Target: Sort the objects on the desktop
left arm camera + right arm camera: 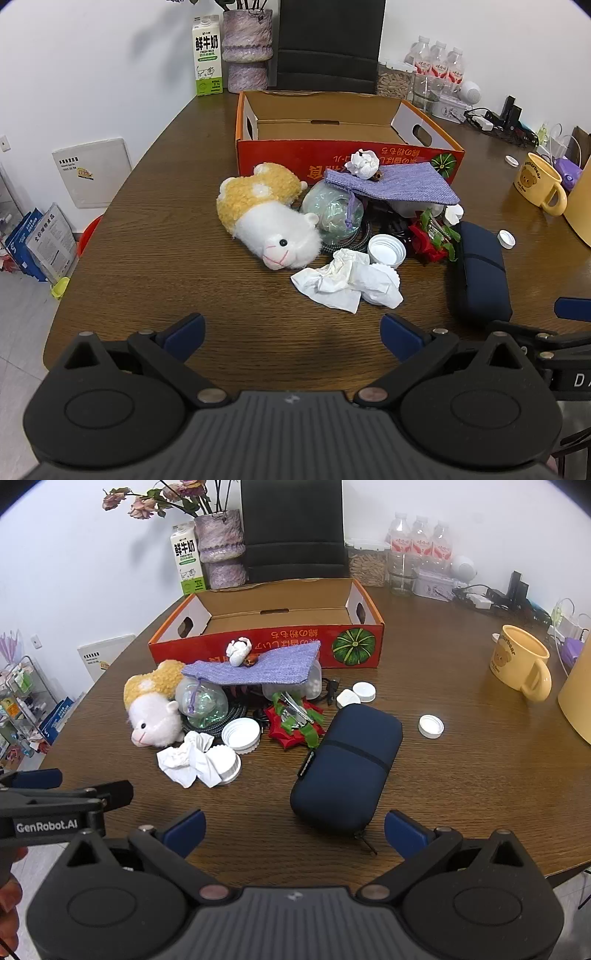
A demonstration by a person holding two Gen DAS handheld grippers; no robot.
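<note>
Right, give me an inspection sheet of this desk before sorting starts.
Surface: dark wood-grain table.
Job's things: orange cardboard box, no items visible inside; yellow-and-white plush toy, purple fabric pouch, navy zip case, white jar lids, all outside it.
Clutter: crumpled white tissue, red-green wrapper.
Grippers: left gripper and right gripper open, holding nothing.
Cables: braided cord under the pile.
Surroundings: yellow bear mug, milk carton.
</note>
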